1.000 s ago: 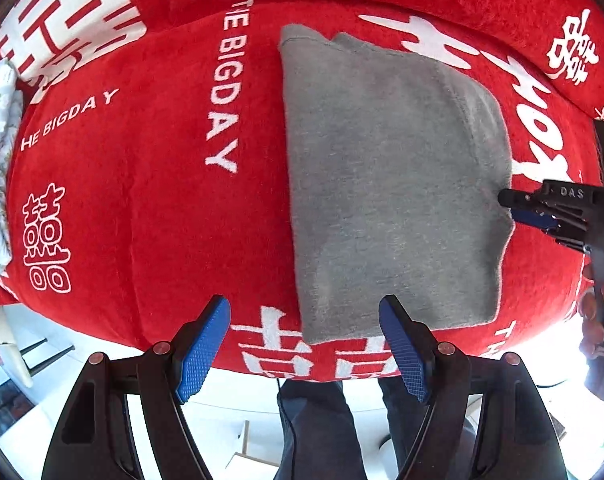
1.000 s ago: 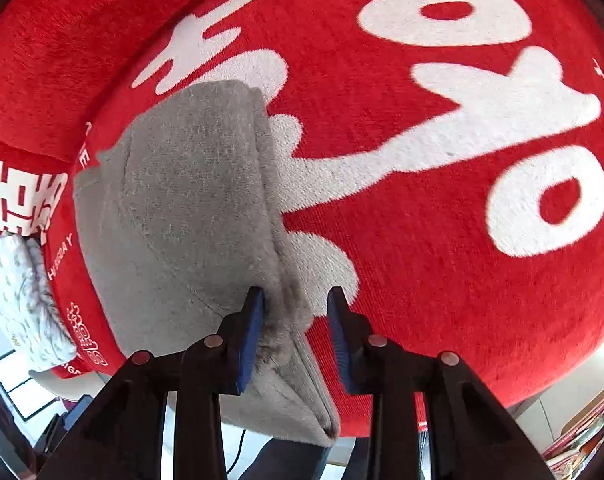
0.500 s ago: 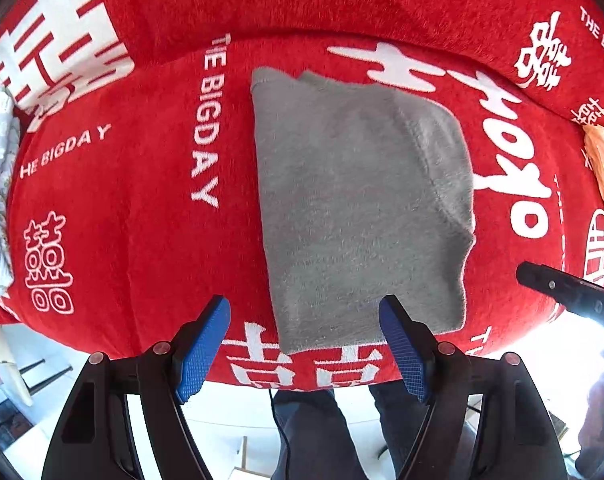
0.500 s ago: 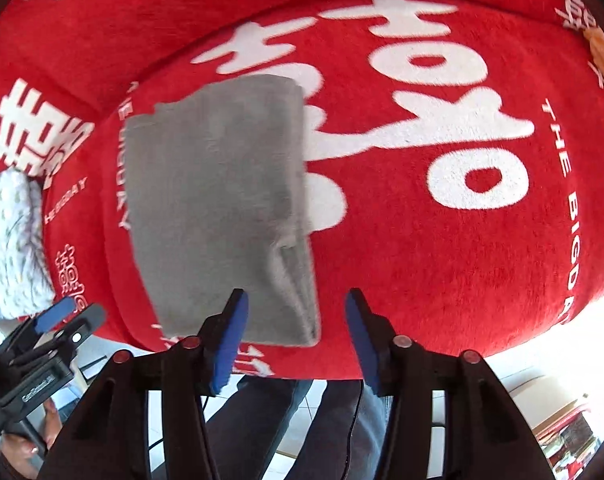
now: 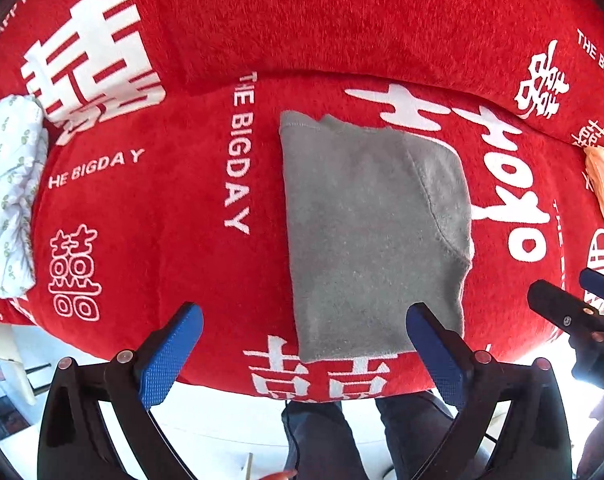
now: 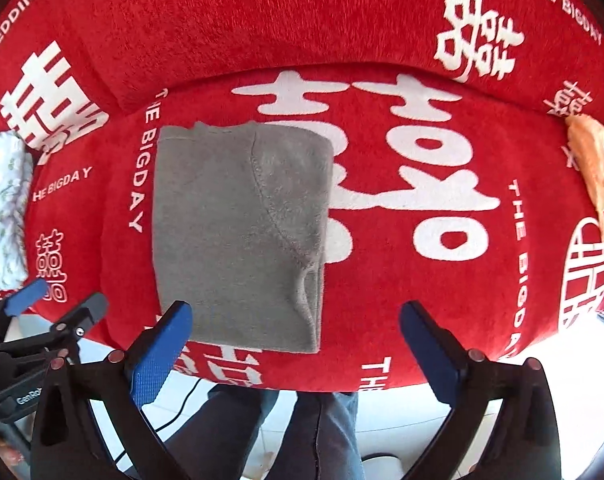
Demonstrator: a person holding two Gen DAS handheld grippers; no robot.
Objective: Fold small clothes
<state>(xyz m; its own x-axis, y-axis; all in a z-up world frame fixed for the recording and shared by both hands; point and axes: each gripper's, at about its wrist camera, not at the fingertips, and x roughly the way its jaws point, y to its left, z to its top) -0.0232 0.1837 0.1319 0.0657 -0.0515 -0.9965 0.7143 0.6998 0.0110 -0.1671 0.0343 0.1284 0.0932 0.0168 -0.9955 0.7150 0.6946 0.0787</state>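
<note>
Two sets of tongs are hanging above the red blanket (image 5: 161, 264), and both have just been opening: the left tongs (image 5: 302, 354) and the right tongs (image 6: 293, 354) are standing wide apart with nothing between them. The grey garment (image 5: 374, 236) is lying flat on the blanket, folded into a neat rectangle, just right of the white "BIGDAY" lettering. It's looking soft, light and limp, likely to sag if lifted by one corner. Best bet is pinching the thick folded edge on its right side, both layers together.
</note>
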